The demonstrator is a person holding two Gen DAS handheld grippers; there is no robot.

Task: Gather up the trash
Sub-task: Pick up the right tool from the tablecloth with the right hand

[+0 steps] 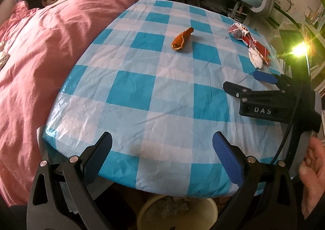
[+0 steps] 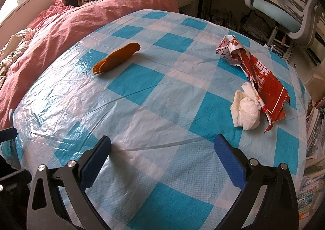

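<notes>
An orange peel (image 1: 181, 39) lies near the middle of the blue-and-white checked table (image 1: 142, 95); it also shows in the right wrist view (image 2: 116, 58). A crumpled red-and-white wrapper (image 2: 256, 71) and a wadded white tissue (image 2: 246, 109) lie together at the table's right side, also in the left wrist view as the wrapper (image 1: 248, 36) and tissue (image 1: 256, 57). My left gripper (image 1: 162, 144) is open and empty over the near table edge. My right gripper (image 2: 162, 148) is open and empty above the table, and shows from the side in the left wrist view (image 1: 243, 82), near the tissue.
A bed with a pink duvet (image 1: 50, 57) runs along the table's left side. A pale yellow bin (image 1: 176, 211) holding some trash stands under the near table edge. An office chair (image 2: 284, 6) stands beyond the far right corner. Books (image 2: 312, 189) are stacked at the right.
</notes>
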